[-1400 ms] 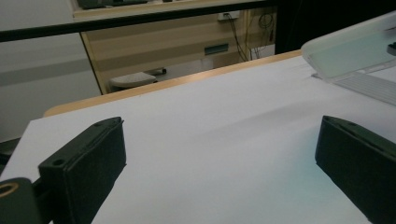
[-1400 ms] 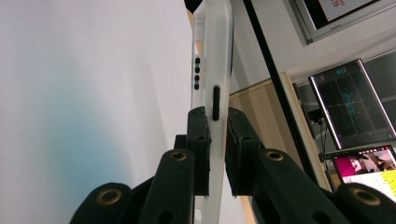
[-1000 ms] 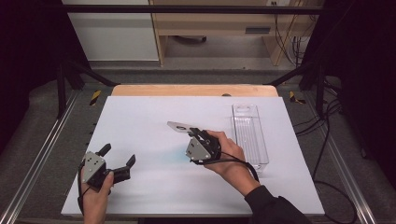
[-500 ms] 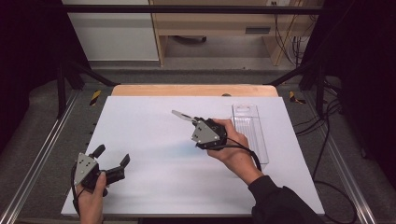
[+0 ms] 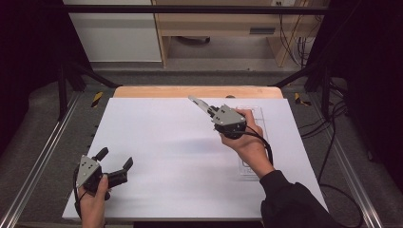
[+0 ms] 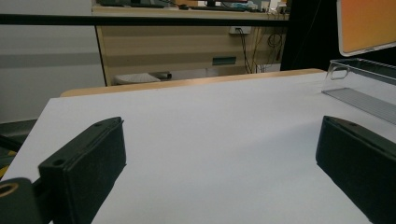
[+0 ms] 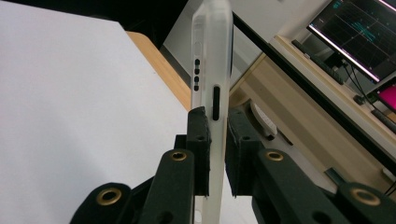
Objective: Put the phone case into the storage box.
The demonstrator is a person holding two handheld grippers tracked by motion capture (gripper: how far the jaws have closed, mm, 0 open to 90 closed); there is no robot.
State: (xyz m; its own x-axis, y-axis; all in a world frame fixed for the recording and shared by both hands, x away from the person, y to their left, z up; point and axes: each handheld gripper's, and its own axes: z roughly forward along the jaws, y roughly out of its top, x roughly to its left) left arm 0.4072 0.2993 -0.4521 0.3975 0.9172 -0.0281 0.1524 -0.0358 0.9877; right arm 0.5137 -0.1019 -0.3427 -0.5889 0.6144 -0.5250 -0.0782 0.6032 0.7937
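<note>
My right gripper (image 5: 212, 113) is raised above the white table top (image 5: 157, 142), near its far right. It is shut on a pale translucent phone case (image 5: 198, 102), which sticks out flat toward the far left. In the right gripper view the phone case (image 7: 212, 56) stands edge-on, with its button cutouts facing me. There my right gripper (image 7: 216, 140) presses it from both sides. My left gripper (image 5: 115, 158) rests low at the near left corner and is open. In its own view my left gripper (image 6: 219, 163) has its pads wide apart, with bare table between them.
A clear plastic tray (image 5: 247, 168) lies along the right side of the table, partly under the right hand; the tray (image 6: 364, 88) also appears in the left gripper view. A wooden edge (image 5: 190, 91) borders the far side. Metal rails run down both sides.
The right gripper has carried the phone case away from me and to the right, and lifted it higher. The left gripper has stayed at the near left corner, still open.
</note>
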